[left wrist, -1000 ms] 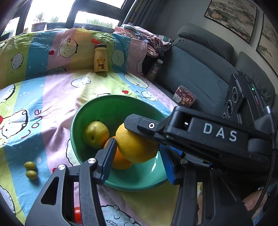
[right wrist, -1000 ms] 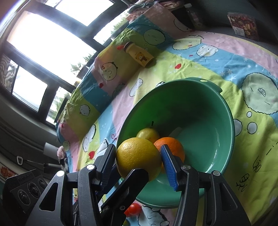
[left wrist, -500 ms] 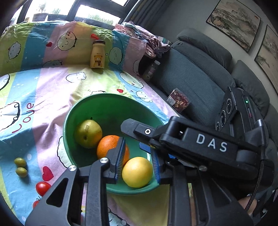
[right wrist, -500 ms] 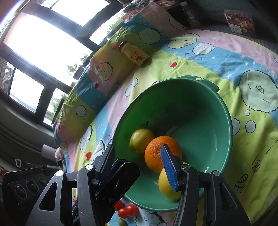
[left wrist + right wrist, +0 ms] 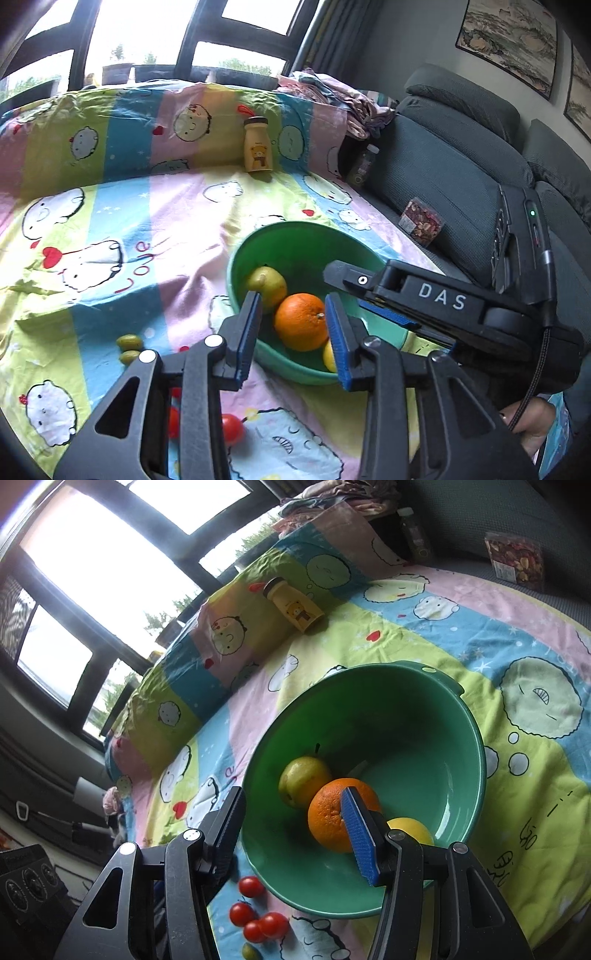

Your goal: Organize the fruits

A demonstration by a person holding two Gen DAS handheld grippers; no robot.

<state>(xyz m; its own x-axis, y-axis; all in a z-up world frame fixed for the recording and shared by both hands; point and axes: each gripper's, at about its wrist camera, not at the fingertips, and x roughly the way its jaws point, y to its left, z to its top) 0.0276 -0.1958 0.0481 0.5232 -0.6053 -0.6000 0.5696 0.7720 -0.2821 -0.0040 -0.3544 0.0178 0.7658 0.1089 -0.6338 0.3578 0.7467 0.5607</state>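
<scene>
Three fruits are sitting in the green bowl (image 5: pixel 469 716) on the cartoon bedsheet (image 5: pixel 122 206): a pear (image 5: pixel 303 781) at the back, an orange (image 5: pixel 338 818) in the middle, and a yellow citrus (image 5: pixel 412 829) tucked low against the near wall. Nothing is being gripped right now. The left gripper (image 5: pixel 291 334) is being held above the near rim with its jaws parted and empty; they have just been opening a little, and the orange is only being seen through the gap, not touched. The right gripper (image 5: pixel 295 836) is being held with its jaws spread wide, also empty, over the bowl's near edge.

Outside the bowl, a cluster of cherry tomatoes (image 5: pixel 255 915) is being left on the sheet just beside the rim, plus two small green fruits (image 5: pixel 129 349) a bit farther out. So the job is probably only partly done.

What could go sideways: the tomatoes are small, round and soft, so they could be squashed if the jaws are being closed too hard, or rolled away on the wrinkly fabric if they are nudged off-centre. The two grippers are being kept very close together, so a bump between them is likely if both are moved at once. The bowl is also sitting on soft bedding, so it could be tipped if its rim is being pressed down.
</scene>
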